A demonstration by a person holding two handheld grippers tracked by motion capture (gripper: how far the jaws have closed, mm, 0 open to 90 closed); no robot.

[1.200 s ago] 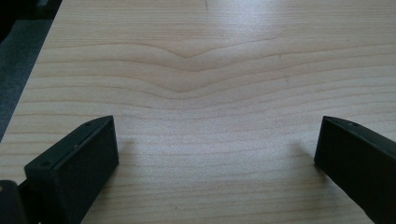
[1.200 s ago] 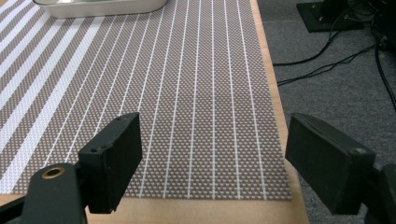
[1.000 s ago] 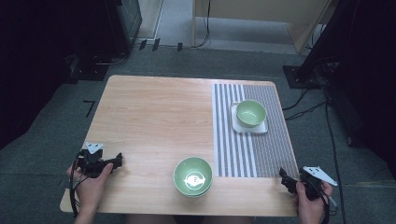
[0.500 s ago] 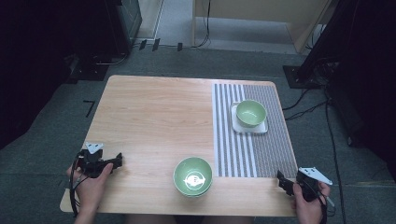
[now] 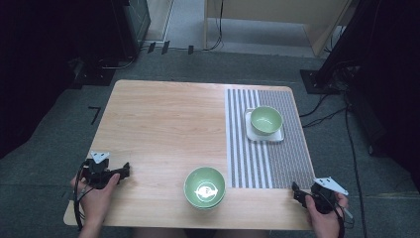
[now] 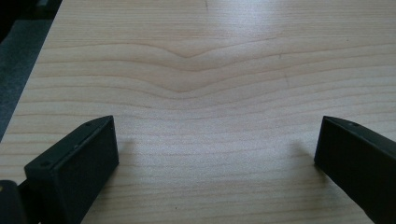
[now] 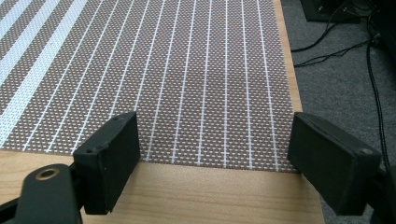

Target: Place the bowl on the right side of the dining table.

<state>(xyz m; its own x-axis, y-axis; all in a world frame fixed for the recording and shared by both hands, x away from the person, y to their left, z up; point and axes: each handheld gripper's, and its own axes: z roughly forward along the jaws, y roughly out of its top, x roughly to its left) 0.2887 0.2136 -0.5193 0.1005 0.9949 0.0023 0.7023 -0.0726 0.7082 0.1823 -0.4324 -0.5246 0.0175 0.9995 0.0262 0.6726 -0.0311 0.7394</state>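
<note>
A green bowl (image 5: 205, 187) with a white mark inside stands near the table's front edge. A second green bowl (image 5: 266, 120) sits on a white square plate (image 5: 279, 136) on the striped placemat (image 5: 247, 148). My left gripper (image 5: 124, 171) rests at the front left of the wooden table (image 5: 158, 124), open, with only bare wood (image 6: 210, 93) between its jaws. At the front right corner my right gripper (image 5: 295, 191) is open over the placemat's near edge (image 7: 205, 93), holding nothing.
Grey carpet (image 5: 346, 144) with black cables (image 7: 336, 46) lies right of the table. Dark equipment stands (image 5: 317, 77) sit beyond the far corners. A light wooden cabinet (image 5: 277, 15) stands behind the table.
My right gripper has drifted slightly left and back toward the table's front edge. The left gripper and both bowls have stayed put.
</note>
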